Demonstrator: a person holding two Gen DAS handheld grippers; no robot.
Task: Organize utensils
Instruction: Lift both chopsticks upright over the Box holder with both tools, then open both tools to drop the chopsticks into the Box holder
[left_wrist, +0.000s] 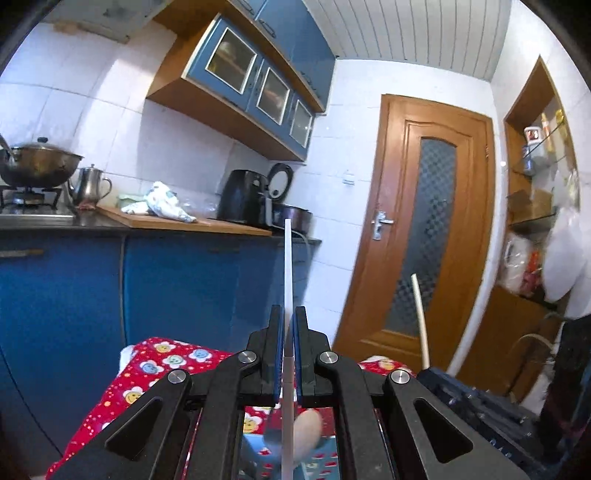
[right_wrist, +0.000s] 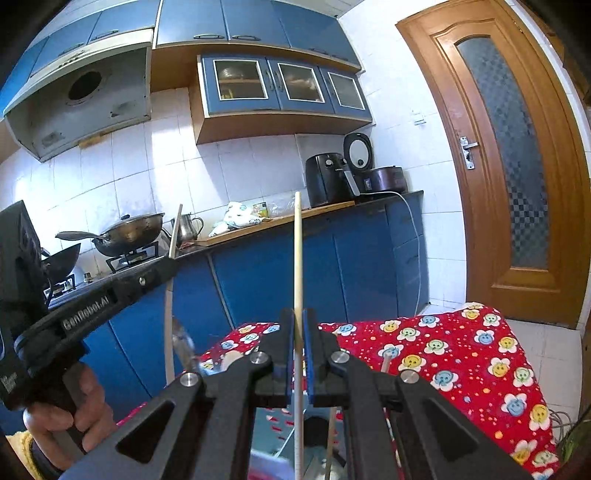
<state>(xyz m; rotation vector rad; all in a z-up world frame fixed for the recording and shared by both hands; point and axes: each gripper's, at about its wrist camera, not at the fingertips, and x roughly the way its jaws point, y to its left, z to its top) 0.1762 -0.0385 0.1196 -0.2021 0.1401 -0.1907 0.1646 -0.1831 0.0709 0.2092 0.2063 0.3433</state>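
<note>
Both grippers ride level over the red flowered cloth (right_wrist: 461, 354). The left gripper (left_wrist: 289, 332) pinches a white chopstick (left_wrist: 288, 266), standing toward twelve o'clock; the right gripper (right_wrist: 300, 332) clamps a wooden chopstick (right_wrist: 297, 251) likewise (tips unsupported). Best keep both grips firm and tilt slowly toward the holder.

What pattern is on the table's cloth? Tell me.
Red cloth with smiling flower faces and small dots; clearest in the right wrist view.

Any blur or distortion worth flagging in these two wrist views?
Left wrist view: strong fisheye bending of the door; bags at the right edge smeared. Right wrist view: same curvature, cupboards sharp, blurred below the claw.
</note>
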